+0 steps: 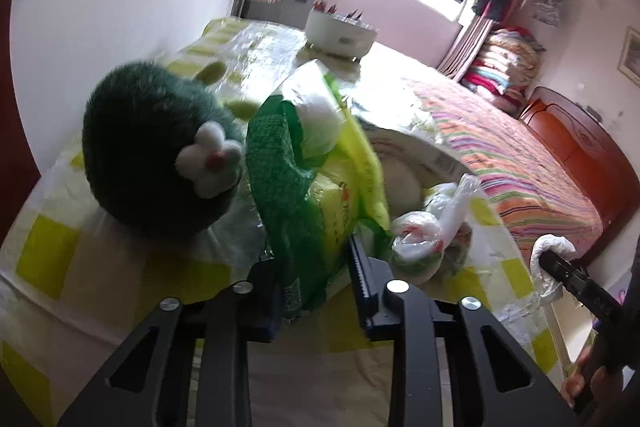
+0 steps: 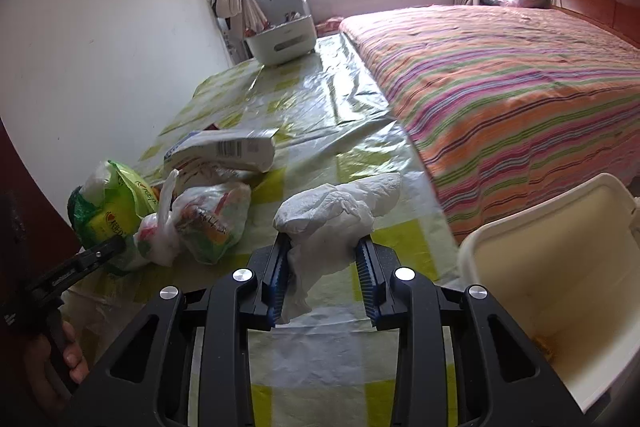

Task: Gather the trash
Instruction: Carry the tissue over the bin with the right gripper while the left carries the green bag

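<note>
Bedroom setting: a table covered in glossy yellow-and-white checked plastic sheeting stands against the white wall, with a bed under a striped orange, pink and green blanket running along its far side.

Right gripper: I have it holding a crumpled white tissue wad. Both blue-padded fingers press its sides, so they are partly closed on it, and a loose tail hangs down between them. The wad appears lifted off the sheeting, though I cannot confirm clearance. A cream plastic bin sits open just to the right, below table level; I judge that as the drop point, which explains carrying the tissue toward this edge.

Left gripper: its fingers straddle the lower end of a green-and-yellow plastic packaging bag, which stands up between them. The right finger touches the bag; the left one is partly hidden, so I read this as a narrow grip closing on the bag, not certain. Motion blur limits detail.

Remaining trash on the table: a knotted clear plastic bag with coloured wrappers inside just beside the green bag, and a flattened white carton with a barcode behind it. A dark green plush toy with a white flower touches the green bag on its left; I judge it not trash. A white tub sits at the far end.
</note>
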Available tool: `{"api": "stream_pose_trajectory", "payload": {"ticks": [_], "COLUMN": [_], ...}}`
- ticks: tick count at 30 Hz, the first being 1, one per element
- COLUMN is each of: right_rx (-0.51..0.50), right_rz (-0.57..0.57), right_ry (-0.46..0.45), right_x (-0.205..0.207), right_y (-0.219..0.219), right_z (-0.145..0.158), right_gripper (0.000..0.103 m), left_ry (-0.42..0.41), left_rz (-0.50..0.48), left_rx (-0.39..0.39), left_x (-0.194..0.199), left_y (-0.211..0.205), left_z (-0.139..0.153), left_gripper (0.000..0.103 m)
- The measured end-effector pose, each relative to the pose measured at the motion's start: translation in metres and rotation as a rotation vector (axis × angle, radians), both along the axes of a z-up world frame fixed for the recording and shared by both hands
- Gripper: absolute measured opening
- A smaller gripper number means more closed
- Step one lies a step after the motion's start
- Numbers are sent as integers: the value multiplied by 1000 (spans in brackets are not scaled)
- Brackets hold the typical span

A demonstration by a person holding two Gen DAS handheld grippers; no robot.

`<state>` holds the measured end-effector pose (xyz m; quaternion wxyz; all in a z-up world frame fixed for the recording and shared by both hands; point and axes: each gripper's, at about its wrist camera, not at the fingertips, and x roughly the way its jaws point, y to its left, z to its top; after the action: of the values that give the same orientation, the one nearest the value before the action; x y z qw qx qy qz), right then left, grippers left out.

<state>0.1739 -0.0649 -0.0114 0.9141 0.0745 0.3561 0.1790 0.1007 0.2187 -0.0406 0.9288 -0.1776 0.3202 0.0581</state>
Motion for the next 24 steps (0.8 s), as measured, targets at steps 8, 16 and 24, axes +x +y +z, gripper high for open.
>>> {"api": "stream_pose_trajectory", "payload": {"ticks": [8, 16, 24], "right_rx": [5, 21, 15], "right_rz": [-33, -77, -122], "right_ry": [-34, -71, -88], "right_x": [-5, -13, -16], "right_y": [-20, -44, -62], "right_z": [6, 12, 15], "right_gripper": [30, 30, 30], "left_ry": [-77, -170, -199], "left_rz": [-8, -31, -123], "left_rx": [95, 173, 197], "left_x": [-14, -28, -32], "left_y": [-24, -49, -86], "left_z": [20, 41, 53], "left_gripper": [19, 14, 14]}}
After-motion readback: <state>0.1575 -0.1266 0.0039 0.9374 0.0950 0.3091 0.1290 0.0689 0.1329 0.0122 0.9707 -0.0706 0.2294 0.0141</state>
